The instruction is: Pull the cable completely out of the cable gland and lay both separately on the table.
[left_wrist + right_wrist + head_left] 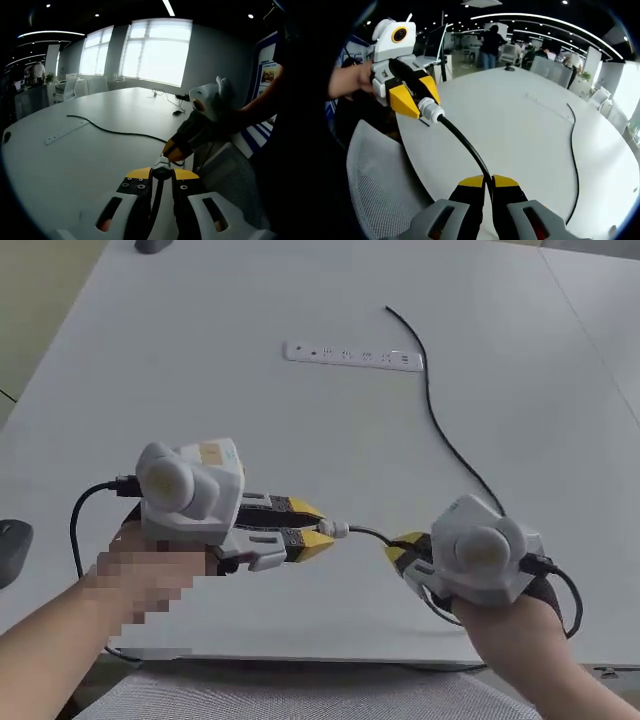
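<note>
Low centre of frame: left claw (pixel 320 532) clamps the cable gland (pixel 337 530), right claw (pixel 402 548) pinches the cable (pixel 368 533). A slipping pinch could leave the cable threaded.

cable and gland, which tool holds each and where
Left tool grips the white cable gland by its back part; right tool pinches the black cable a short way from it.

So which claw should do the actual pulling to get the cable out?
The right claw, probably. It is shut on the black cable, a little way from the white gland, so it can draw straight back. The left claw clamps the gland and is better suited to holding steady.
</note>
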`<state>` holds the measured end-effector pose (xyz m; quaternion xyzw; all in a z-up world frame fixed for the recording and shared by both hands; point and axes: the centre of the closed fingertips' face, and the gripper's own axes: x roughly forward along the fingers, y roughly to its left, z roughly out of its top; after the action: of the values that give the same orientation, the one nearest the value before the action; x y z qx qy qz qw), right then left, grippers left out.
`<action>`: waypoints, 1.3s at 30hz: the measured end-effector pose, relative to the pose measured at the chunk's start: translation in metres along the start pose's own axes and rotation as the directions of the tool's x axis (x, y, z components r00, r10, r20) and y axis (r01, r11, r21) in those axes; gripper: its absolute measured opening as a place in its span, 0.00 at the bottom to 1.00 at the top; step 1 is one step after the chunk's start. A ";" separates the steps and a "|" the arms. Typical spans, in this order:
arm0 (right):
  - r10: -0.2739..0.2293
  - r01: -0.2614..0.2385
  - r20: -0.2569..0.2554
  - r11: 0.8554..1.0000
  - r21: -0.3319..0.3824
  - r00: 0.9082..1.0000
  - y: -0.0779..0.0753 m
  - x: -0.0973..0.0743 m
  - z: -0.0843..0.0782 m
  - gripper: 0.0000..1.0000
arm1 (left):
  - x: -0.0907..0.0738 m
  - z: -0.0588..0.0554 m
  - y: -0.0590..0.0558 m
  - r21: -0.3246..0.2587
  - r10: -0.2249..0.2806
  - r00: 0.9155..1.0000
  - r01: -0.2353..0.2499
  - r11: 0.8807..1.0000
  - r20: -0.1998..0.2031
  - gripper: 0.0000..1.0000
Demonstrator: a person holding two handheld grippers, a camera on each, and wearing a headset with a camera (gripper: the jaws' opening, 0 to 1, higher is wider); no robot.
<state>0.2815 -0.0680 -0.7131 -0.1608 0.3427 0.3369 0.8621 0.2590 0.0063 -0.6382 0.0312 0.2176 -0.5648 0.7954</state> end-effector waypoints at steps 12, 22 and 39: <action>-0.033 0.046 -0.058 0.972 0.230 0.998 -0.014 0.006 -0.024 0.00 | 0.000 0.000 0.000 -0.001 0.000 1.000 0.000 1.000 0.003 0.15; -0.024 0.047 -0.079 0.950 0.309 0.997 -0.012 0.010 -0.031 0.00 | -0.001 -0.001 -0.001 -0.004 0.002 1.000 -0.002 1.000 0.004 0.15; -0.033 0.034 -0.007 0.989 0.147 0.999 -0.012 -0.007 -0.020 0.04 | -0.005 0.000 0.005 -0.016 0.019 1.000 -0.019 1.000 0.004 0.15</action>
<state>0.2768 -0.0901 -0.7222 -0.1033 0.3657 0.2960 0.8763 0.2625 0.0122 -0.6369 0.0256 0.2203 -0.5554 0.8015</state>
